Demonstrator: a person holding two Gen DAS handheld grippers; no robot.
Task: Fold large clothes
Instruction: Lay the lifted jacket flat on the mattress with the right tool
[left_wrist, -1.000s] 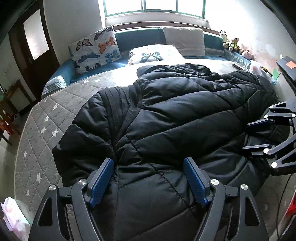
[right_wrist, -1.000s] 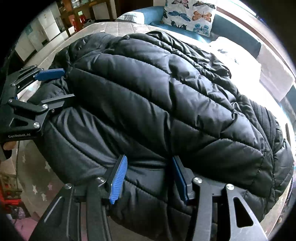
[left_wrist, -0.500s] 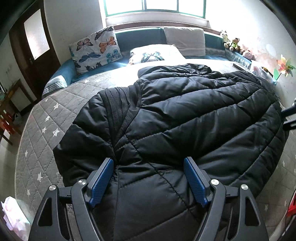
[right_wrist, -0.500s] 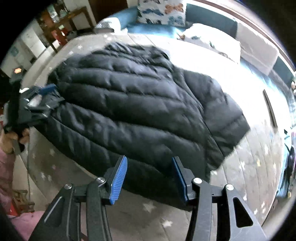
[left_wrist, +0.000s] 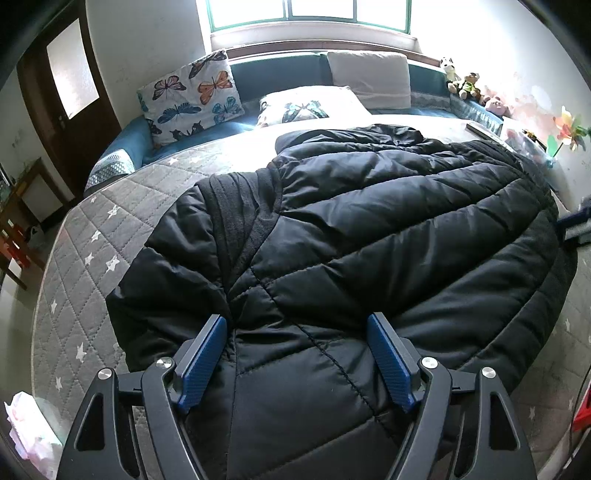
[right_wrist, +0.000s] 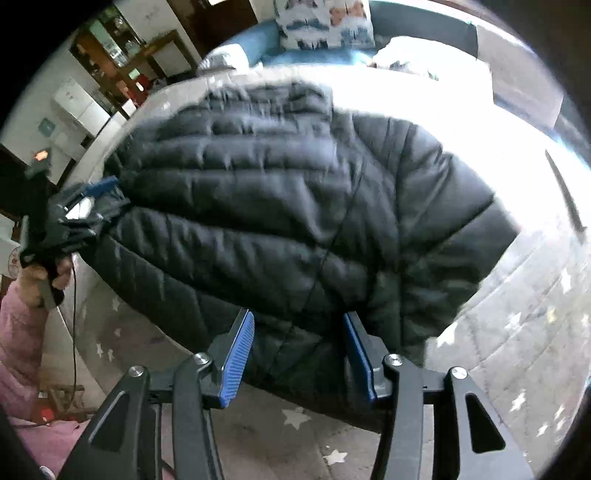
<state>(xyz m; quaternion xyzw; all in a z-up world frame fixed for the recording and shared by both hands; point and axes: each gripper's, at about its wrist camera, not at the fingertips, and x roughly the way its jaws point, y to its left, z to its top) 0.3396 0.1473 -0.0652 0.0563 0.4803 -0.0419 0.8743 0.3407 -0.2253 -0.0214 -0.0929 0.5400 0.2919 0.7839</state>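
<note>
black puffer jacket (left_wrist: 369, 236) spread on the bed (left_wrist: 110, 221) near its edge; left tool (left_wrist: 299, 354) and right tool (right_wrist: 298, 347) both parted, gripping nothing.

Daylit bedroom, one view sharp, one smeared

Strong daylight pours from the green-framed window (left_wrist: 310, 14) at the top of the left wrist view, blowing out the glass and the far grey quilted star-print bed cover (left_wrist: 236, 147); the glossy black quilted puffer jacket (left_wrist: 369, 240) shows soft highlights. The right wrist view is motion-blurred, with white glare at upper right. Fisheye bending and black vignette ring both frames.
</note>
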